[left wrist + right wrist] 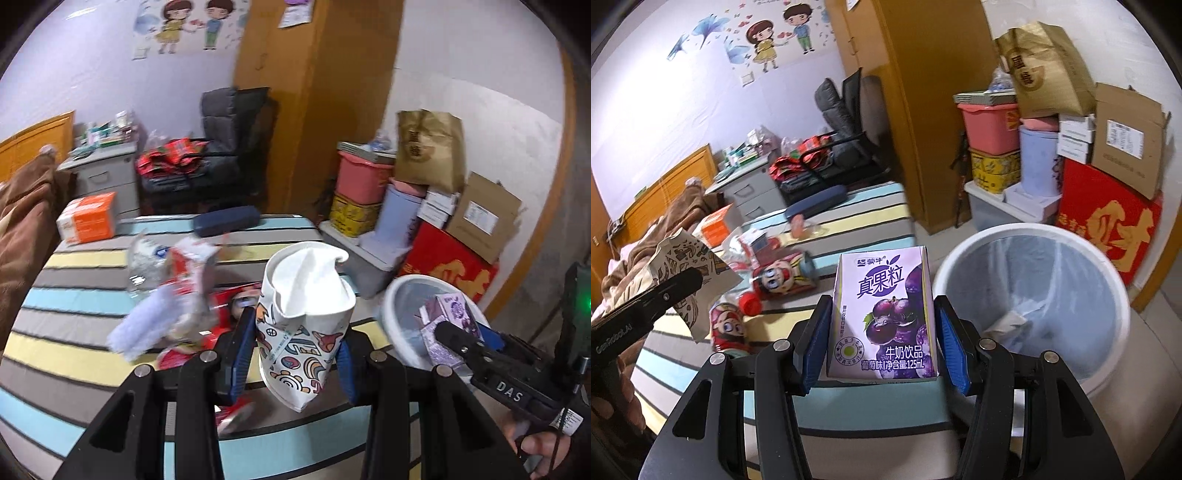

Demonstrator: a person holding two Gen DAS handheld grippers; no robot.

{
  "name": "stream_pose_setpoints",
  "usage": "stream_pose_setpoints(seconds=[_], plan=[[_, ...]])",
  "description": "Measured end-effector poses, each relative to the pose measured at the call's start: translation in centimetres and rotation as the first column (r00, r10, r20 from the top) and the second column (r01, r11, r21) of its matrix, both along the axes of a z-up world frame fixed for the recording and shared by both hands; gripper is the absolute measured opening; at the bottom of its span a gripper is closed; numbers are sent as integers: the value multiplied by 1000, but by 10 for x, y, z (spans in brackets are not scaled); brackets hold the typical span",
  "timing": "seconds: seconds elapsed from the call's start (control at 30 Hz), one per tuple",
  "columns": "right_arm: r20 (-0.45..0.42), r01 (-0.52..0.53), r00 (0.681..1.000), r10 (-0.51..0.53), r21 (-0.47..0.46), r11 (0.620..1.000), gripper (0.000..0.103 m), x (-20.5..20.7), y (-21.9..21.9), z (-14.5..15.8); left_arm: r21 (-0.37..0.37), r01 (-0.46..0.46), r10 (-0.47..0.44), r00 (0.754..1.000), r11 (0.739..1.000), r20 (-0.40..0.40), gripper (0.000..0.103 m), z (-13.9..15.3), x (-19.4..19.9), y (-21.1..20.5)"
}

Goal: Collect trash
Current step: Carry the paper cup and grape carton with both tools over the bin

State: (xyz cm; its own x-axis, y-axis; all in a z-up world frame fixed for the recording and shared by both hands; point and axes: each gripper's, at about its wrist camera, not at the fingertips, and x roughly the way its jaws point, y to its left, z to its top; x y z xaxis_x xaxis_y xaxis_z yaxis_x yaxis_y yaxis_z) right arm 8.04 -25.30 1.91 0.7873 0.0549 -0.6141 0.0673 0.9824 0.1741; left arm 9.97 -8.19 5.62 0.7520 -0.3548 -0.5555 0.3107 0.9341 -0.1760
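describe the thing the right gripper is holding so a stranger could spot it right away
Start at the white trash bin on the floor beside the striped bed. Just left of the bin, the right gripper is shut on a small purple grape milk drink carton. Nothing else nearby is purple and box-shaped; the left gripper holds a crushed cartoon-print paper cup.

Crushed paper cup [306, 325]: matt paper, printed outside, plain white inside, creased. Milk drink carton [884, 314]: smooth coated card with a slight sheen. Waste bin [1108, 354]: smooth white plastic, lined with thin translucent film (wrinkled). Gripper pads [814, 345]: blue, finely ribbed, apparently rubber; frames matt black plastic with 4 bright metal pins. Striped bed cover [74, 321]: matt woven cloth. Wardrobe [923, 92]: smooth wood-look panel.
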Motion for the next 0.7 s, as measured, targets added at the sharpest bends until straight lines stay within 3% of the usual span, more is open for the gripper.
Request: stream_pose_setpoints(seconds=[0.3, 0.7], plan=[[-10, 92, 996, -92, -17, 996, 56, -6, -46, 0, 17, 164, -164, 986, 986, -15, 42, -2, 3, -77], [-72, 170, 982, -173, -48, 984, 56, -5, -90, -14, 14, 341, -340, 939, 940, -57, 42, -14, 8, -163]])
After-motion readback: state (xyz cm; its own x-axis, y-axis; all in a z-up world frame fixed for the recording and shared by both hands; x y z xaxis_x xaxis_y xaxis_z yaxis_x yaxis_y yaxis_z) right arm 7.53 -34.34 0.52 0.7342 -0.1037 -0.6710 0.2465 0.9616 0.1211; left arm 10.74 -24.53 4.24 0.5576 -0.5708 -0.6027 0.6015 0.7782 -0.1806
